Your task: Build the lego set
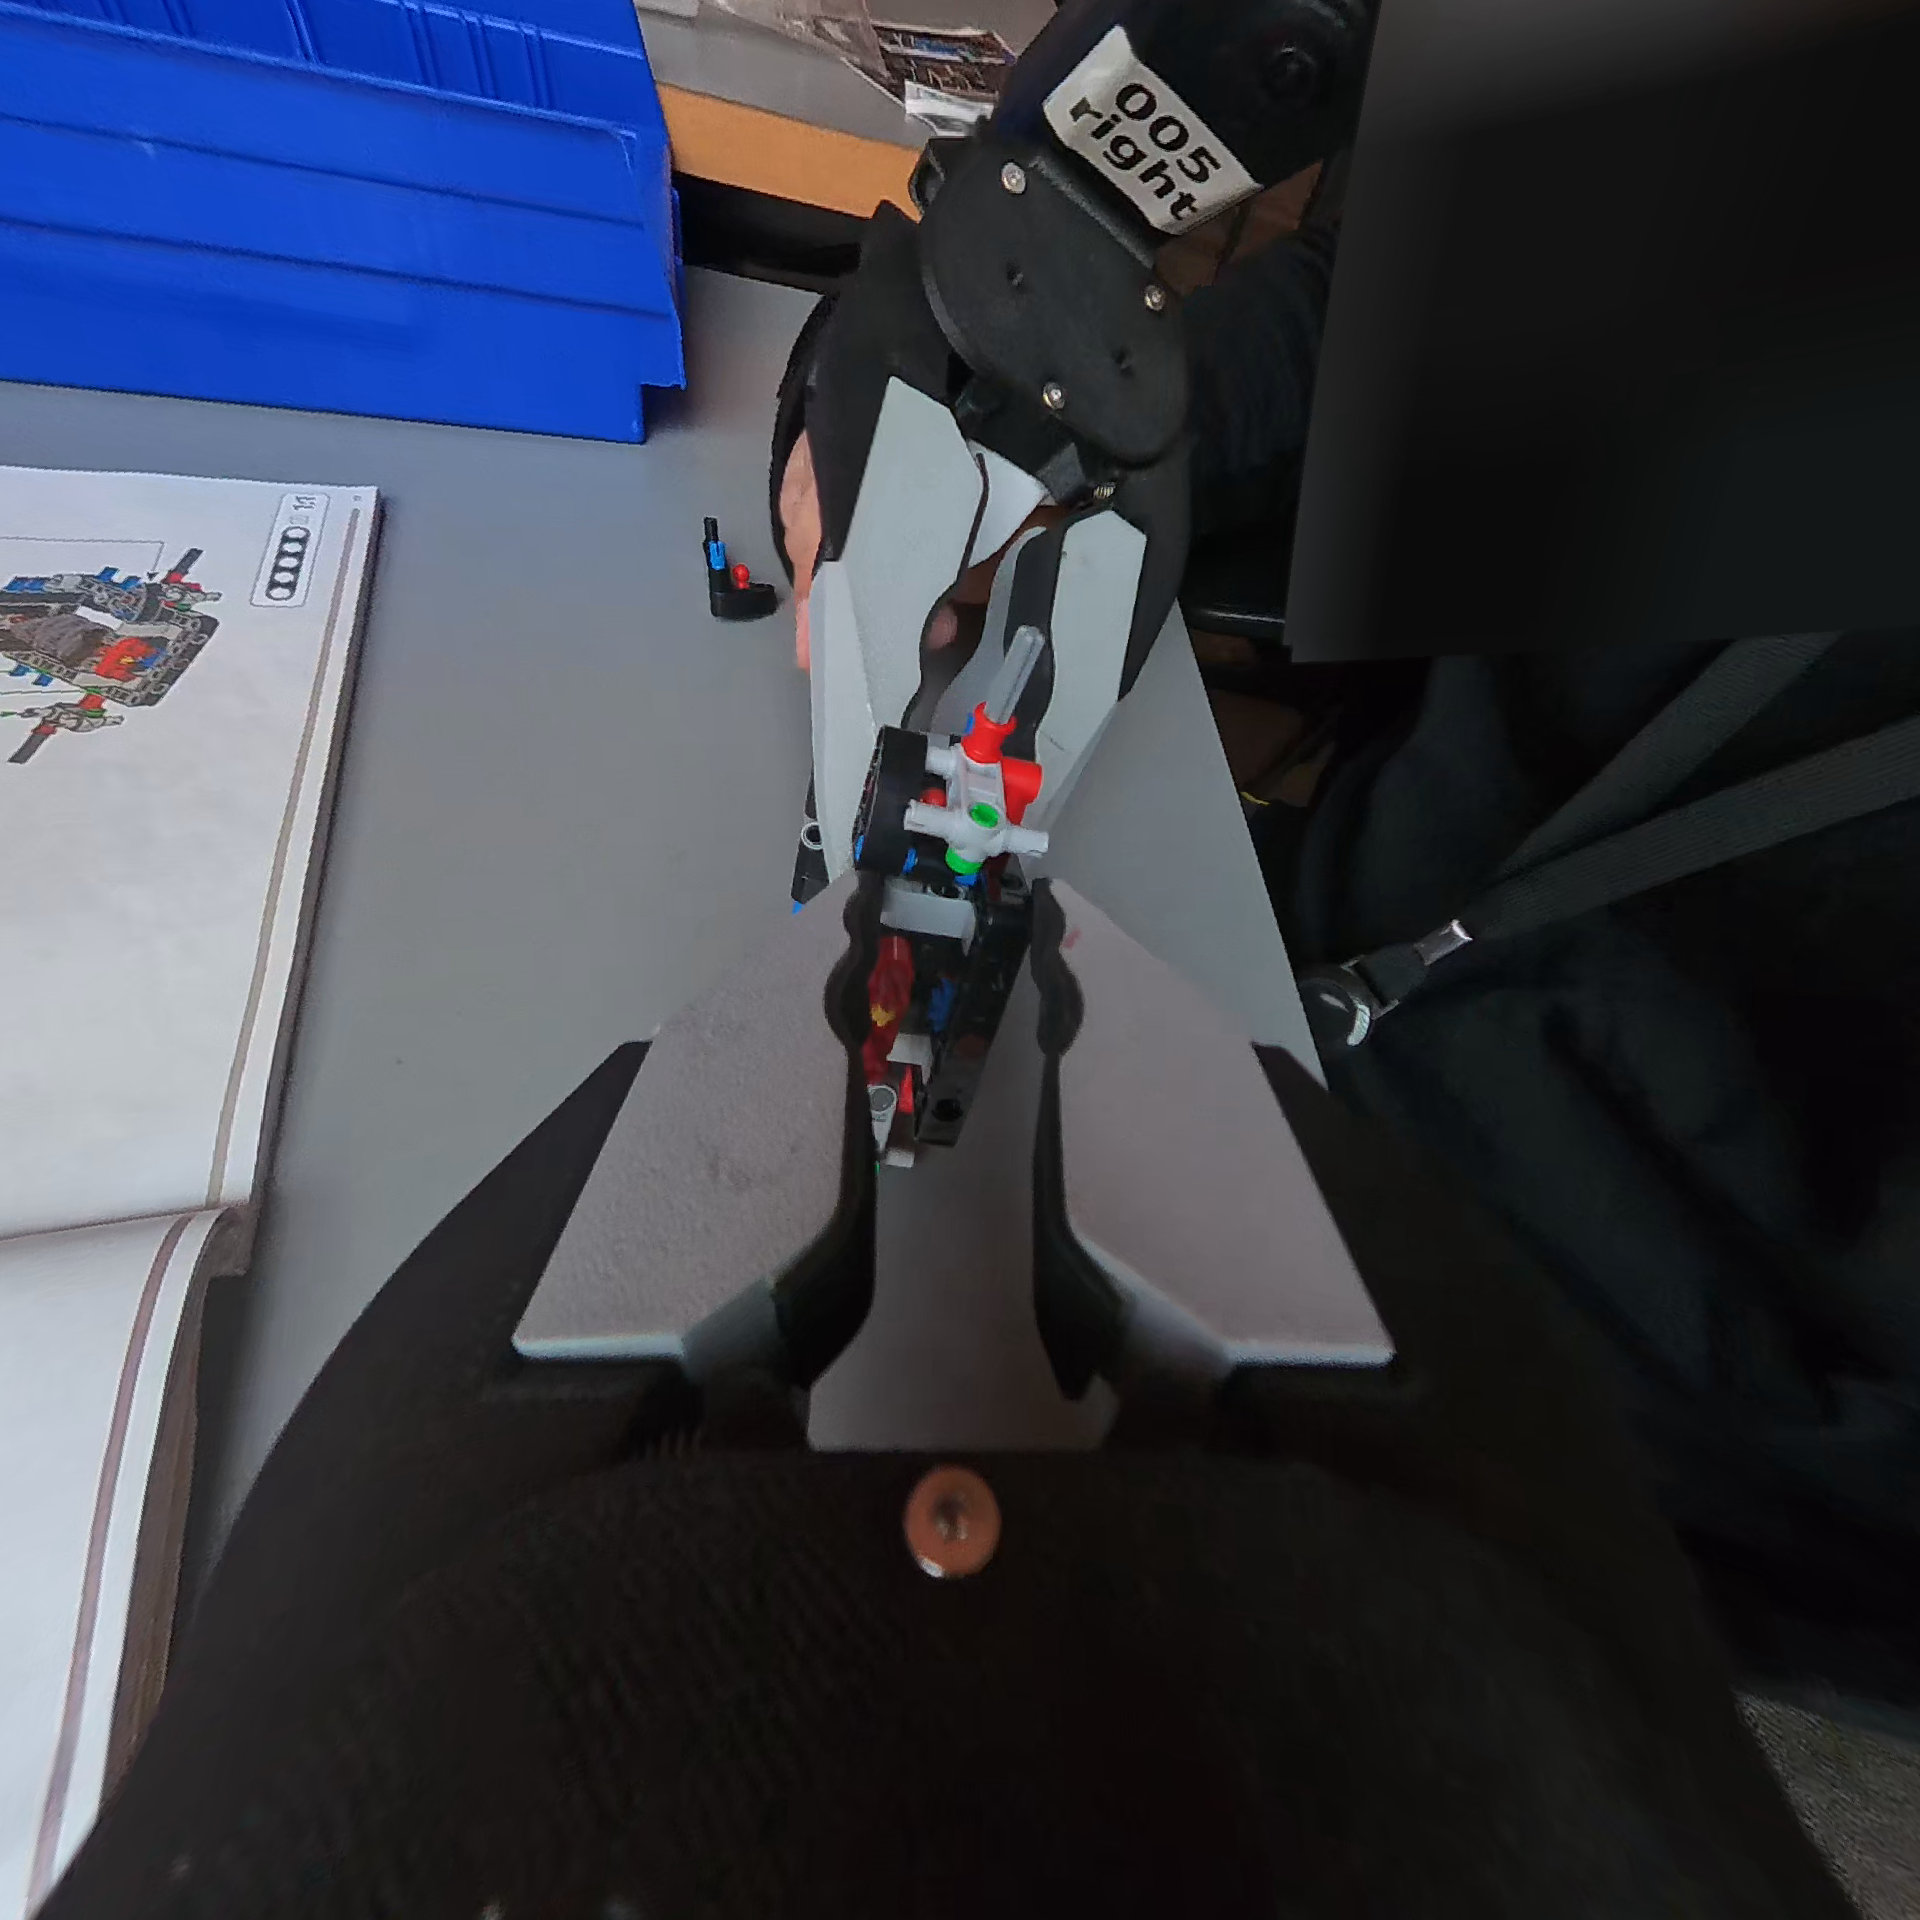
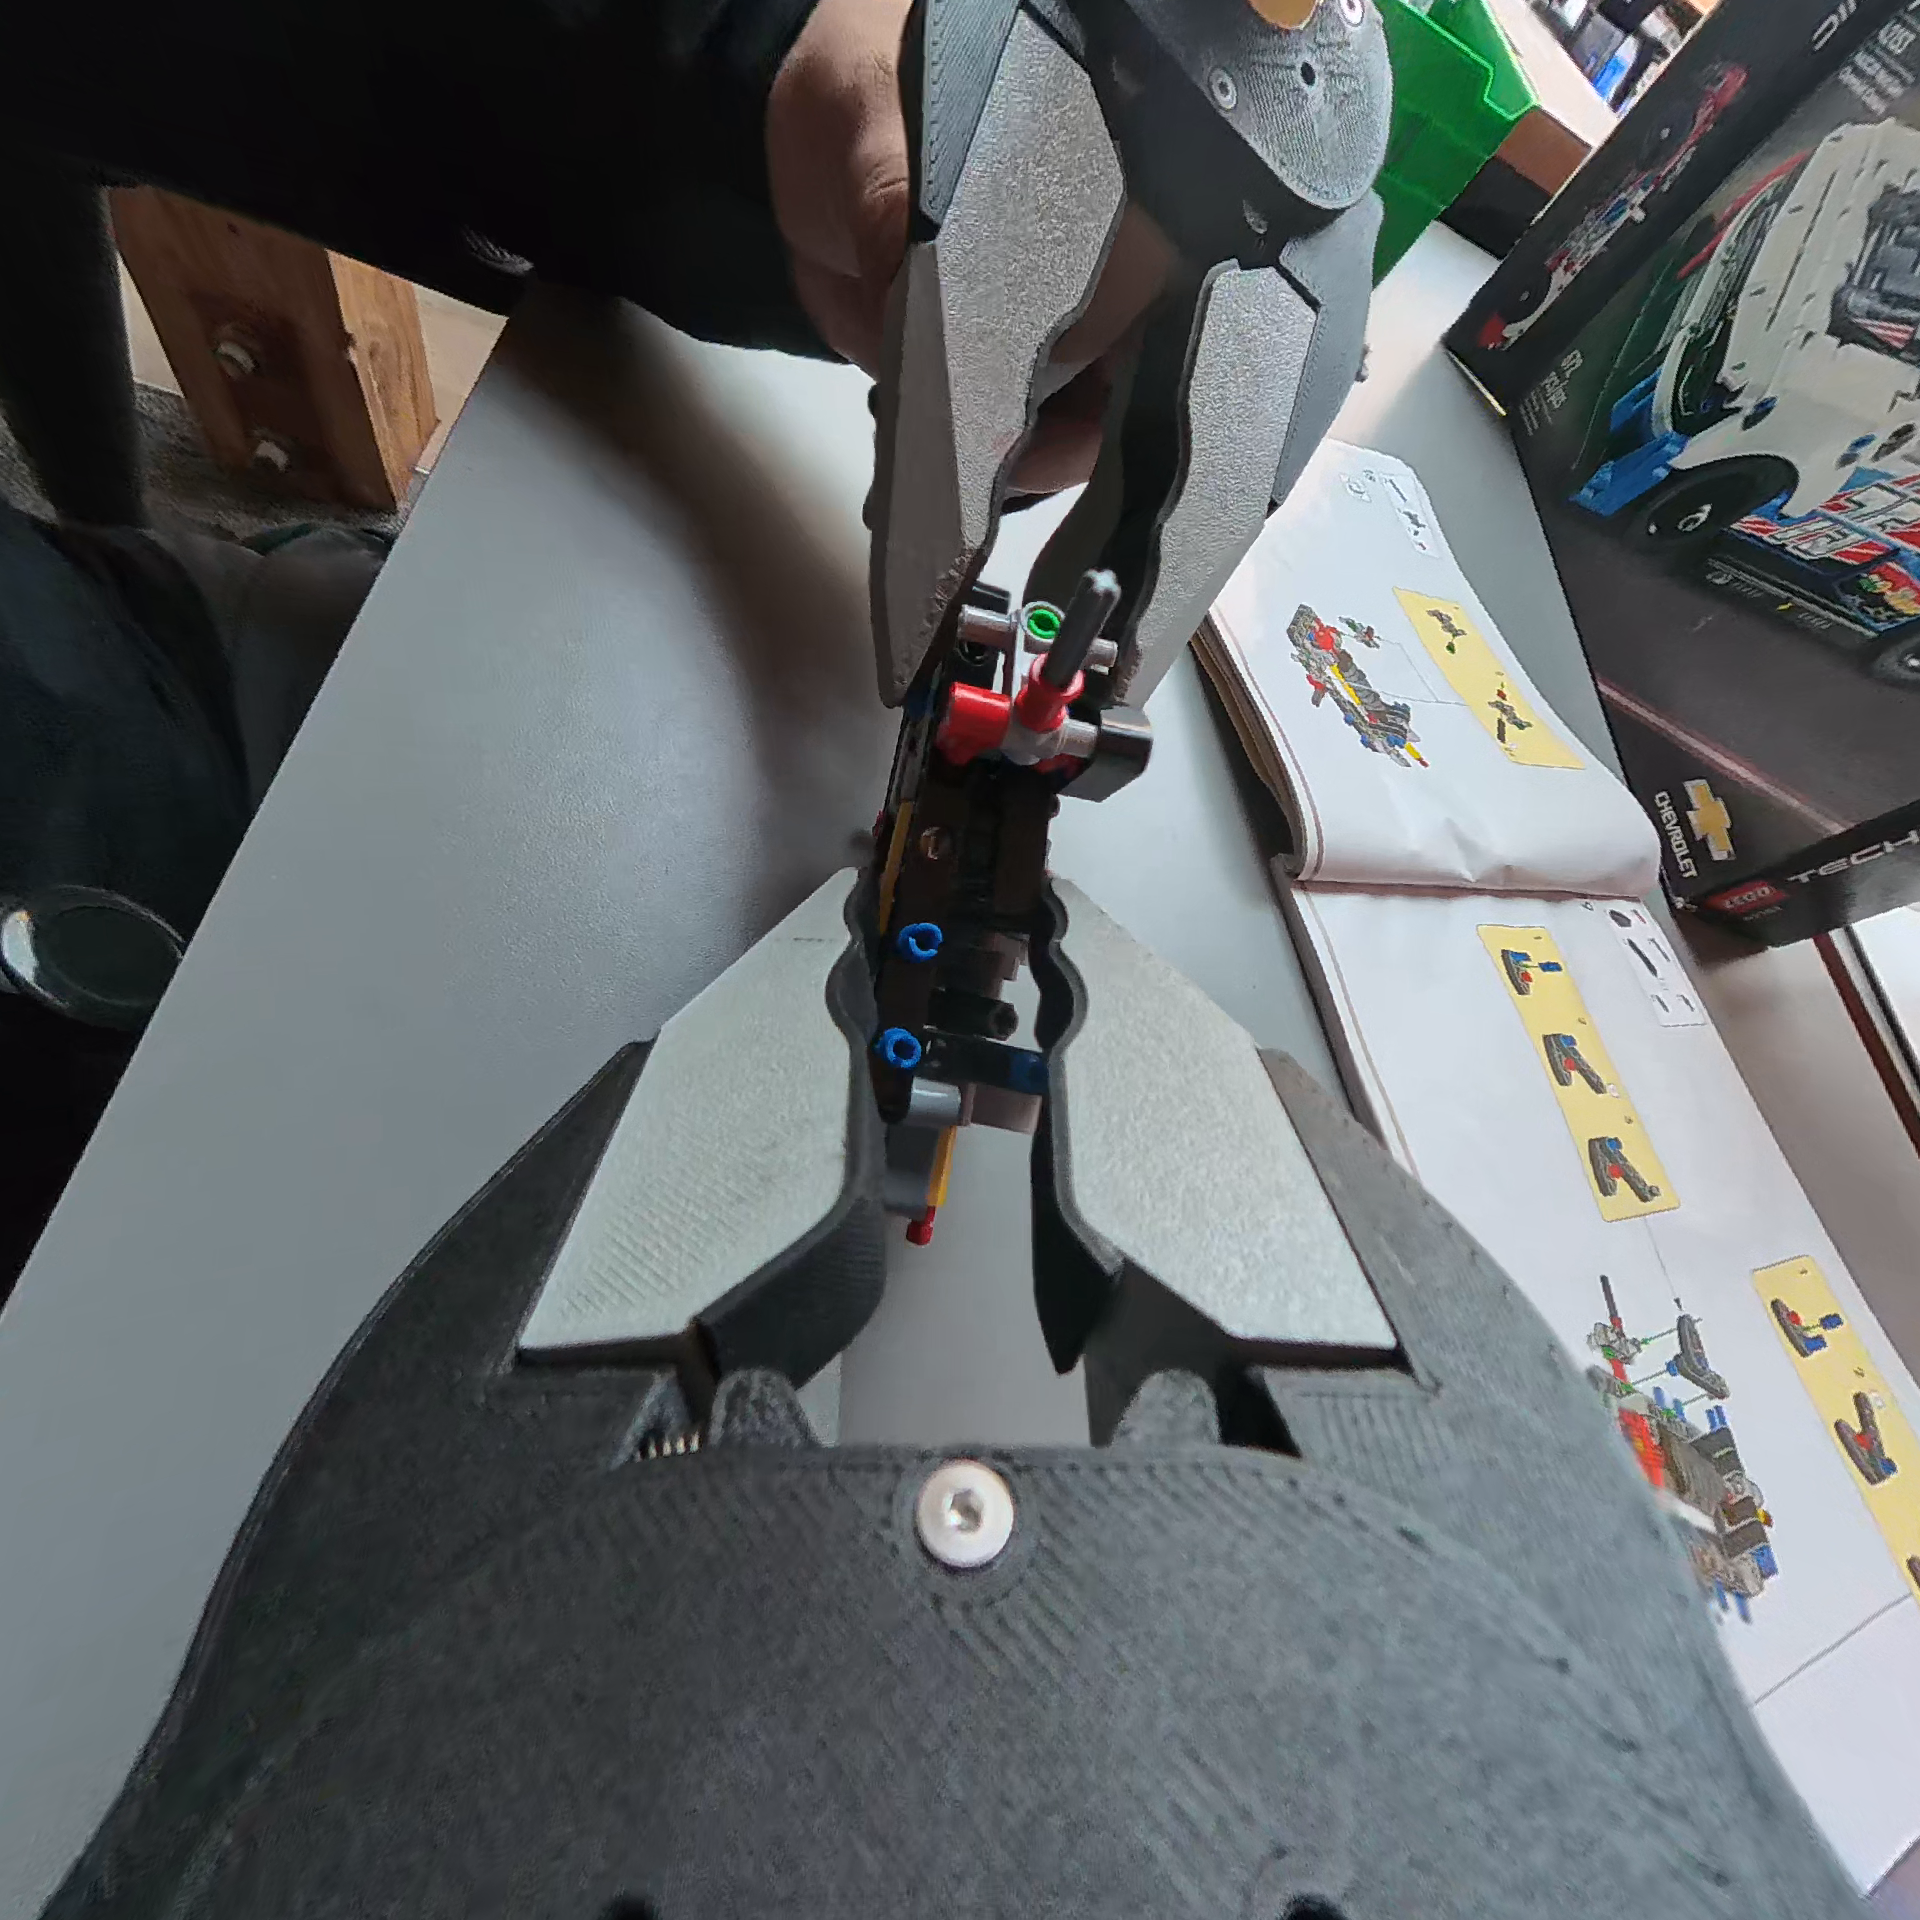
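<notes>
Left wrist view: both grippers clamp one half-built lego assembly [image 1: 940,997] in the air above the grey bench [image 1: 540,831].

The left gripper [image 1: 945,977] has its fingers closed on the near end of the assembly; the right gripper [image 1: 935,790] has its fingers closed around the far end, by the red and white connector cluster [image 1: 982,790] with its grey axle [image 1: 1018,670]. I judge that any twist or pull between the two grips could pop a pin joint or bend the axle. A loose black piece [image 1: 740,582] lies far left on the bench, beside the open instruction booklet [image 1: 156,883].
</notes>
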`<state>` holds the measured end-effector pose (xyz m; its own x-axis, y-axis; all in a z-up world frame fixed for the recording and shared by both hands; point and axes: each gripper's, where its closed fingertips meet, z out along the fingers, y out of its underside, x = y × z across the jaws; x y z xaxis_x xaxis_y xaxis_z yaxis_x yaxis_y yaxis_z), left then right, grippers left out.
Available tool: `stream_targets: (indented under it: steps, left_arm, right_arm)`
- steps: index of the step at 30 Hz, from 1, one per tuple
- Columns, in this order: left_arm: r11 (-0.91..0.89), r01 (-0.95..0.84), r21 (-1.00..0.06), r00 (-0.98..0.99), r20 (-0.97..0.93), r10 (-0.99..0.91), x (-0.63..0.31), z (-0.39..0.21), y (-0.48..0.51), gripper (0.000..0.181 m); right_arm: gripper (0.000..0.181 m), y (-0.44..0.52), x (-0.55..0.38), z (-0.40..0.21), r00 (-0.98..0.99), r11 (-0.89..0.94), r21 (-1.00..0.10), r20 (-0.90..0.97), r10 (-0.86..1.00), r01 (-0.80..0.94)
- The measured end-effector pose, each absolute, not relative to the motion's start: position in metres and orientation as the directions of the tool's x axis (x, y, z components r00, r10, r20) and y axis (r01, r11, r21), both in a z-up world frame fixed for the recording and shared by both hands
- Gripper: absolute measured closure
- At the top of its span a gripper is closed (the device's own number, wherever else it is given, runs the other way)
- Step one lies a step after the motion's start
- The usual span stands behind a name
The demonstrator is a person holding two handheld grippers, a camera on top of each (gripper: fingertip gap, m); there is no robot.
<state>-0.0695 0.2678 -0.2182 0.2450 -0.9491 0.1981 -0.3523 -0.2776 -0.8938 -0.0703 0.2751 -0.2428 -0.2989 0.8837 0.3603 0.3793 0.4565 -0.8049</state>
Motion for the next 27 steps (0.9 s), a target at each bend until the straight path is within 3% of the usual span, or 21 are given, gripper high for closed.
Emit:
stream_targets:
  steps: [4, 16, 19, 21, 27]
  left_arm:
    - [-0.275, -0.354, -0.894, 0.229, 0.202, -0.952, -0.070, -0.218, 0.266, 0.156]
    - [-0.238, -0.393, -0.888, 0.220, 0.160, -0.962, -0.071, -0.219, 0.262, 0.156]
    - [-0.253, -0.396, -0.883, 0.217, 0.178, -0.960, -0.074, -0.218, 0.261, 0.156]
    - [-0.261, -0.401, -0.878, 0.180, 0.204, -0.962, -0.073, -0.218, 0.256, 0.156]
    - [-0.198, -0.384, -0.902, 0.194, 0.131, -0.972, -0.070, -0.219, 0.258, 0.156]
  right_arm:
    - [0.158, 0.274, -0.069, -0.239, -0.291, 0.395, -0.820, 0.293, 0.911, 0.413]
    - [0.158, 0.270, -0.071, -0.241, -0.282, 0.445, -0.789, 0.351, 0.893, 0.425]
    - [0.156, 0.268, -0.074, -0.239, -0.295, 0.408, -0.826, 0.308, 0.904, 0.389]
    - [0.137, 0.264, -0.076, -0.231, -0.296, 0.408, -0.848, 0.316, 0.902, 0.338]
    - [0.158, 0.260, -0.076, -0.231, -0.300, 0.421, -0.849, 0.330, 0.895, 0.319]
